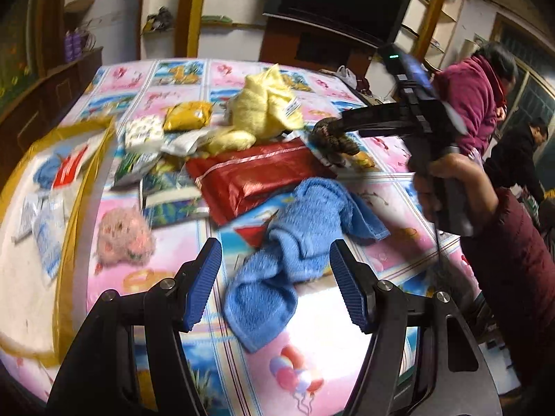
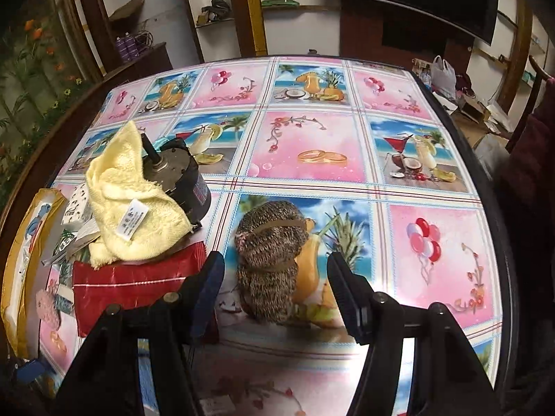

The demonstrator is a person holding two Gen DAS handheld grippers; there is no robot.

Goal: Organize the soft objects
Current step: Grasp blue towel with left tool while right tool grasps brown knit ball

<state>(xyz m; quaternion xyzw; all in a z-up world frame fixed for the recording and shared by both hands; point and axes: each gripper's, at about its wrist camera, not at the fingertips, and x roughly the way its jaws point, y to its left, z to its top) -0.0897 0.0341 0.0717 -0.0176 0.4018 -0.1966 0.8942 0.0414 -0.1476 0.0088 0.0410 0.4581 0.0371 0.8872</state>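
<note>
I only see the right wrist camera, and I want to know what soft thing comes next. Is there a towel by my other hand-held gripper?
Observer: Yes, a crumpled blue towel lies just ahead of the left hand-held gripper.
Operator: Is it squeezing the towel?
Observer: No. Its jaws stand open, and the blue pads sit either side of the towel without clamping it.
Operator: Is anything hiding behind the yellow towel?
Observer: A yellow packet lies just left of the yellow towel.
</note>
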